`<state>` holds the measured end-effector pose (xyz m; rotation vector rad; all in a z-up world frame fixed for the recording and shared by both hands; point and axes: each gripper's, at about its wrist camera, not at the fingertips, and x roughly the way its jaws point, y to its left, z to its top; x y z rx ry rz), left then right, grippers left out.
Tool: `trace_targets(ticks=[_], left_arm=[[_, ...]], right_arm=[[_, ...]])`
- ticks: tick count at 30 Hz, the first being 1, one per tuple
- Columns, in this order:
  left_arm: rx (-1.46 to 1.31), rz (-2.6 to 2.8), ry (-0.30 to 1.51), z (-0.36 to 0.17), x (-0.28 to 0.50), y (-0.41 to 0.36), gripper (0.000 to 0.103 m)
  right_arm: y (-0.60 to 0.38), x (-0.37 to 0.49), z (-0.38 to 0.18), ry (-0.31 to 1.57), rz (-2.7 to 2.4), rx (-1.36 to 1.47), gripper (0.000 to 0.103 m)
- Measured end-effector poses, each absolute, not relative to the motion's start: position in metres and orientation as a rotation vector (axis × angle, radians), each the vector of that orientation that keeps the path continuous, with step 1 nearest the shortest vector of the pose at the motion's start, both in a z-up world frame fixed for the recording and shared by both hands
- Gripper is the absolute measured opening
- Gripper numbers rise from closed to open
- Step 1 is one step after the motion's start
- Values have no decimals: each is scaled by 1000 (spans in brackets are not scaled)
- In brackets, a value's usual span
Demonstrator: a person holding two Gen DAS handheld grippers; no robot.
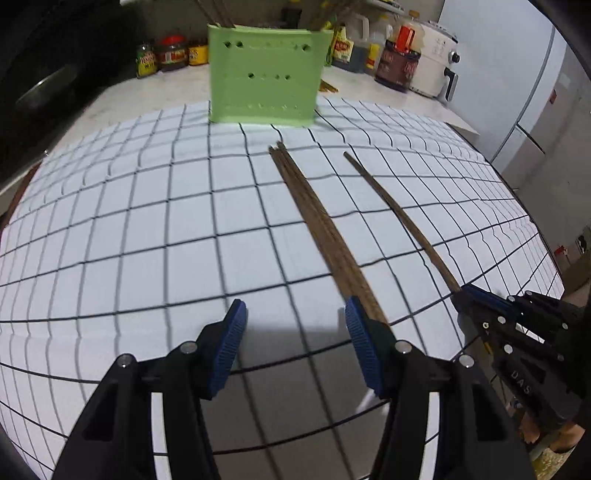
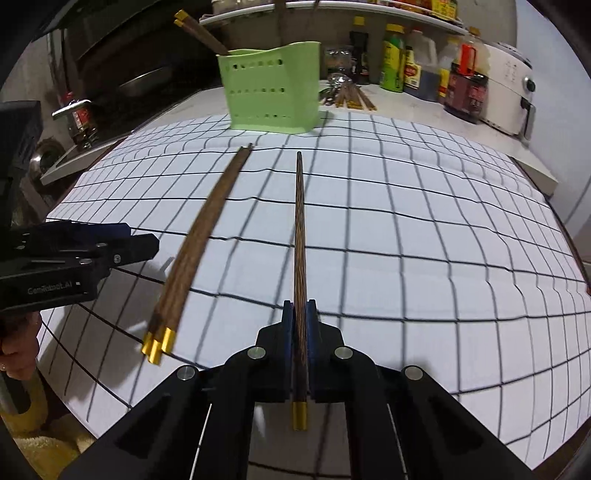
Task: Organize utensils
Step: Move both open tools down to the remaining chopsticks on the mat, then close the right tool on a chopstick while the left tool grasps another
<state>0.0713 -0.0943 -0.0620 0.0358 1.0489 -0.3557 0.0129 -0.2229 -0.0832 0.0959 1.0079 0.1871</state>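
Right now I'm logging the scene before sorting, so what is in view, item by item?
Perforated green plastic utensil holder: one, far edge of the mat, gold-capped chopsticks standing inside.
Dark wooden chopstick held singly: one, gold cap, clamped in the right gripper.
Bundle of dark wooden chopsticks: several, gold caps, lying on the mat.
White mat with black grid: one, covering the counter.
Loose utensils: a few, behind the holder.
Sauce bottles and jars: many, back counter.
White air fryer: one, far right.
Left gripper: black, blue fingers, open.
Right gripper: shut on the chopstick.
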Motion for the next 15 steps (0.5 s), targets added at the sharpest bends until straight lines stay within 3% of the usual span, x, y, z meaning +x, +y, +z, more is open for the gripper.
trace_targets(ticks=[15], left_arm=[[114,-302,1085,-63,75,-113,55]], right_arm=[[-230,6,-84,981,200,92,7]])
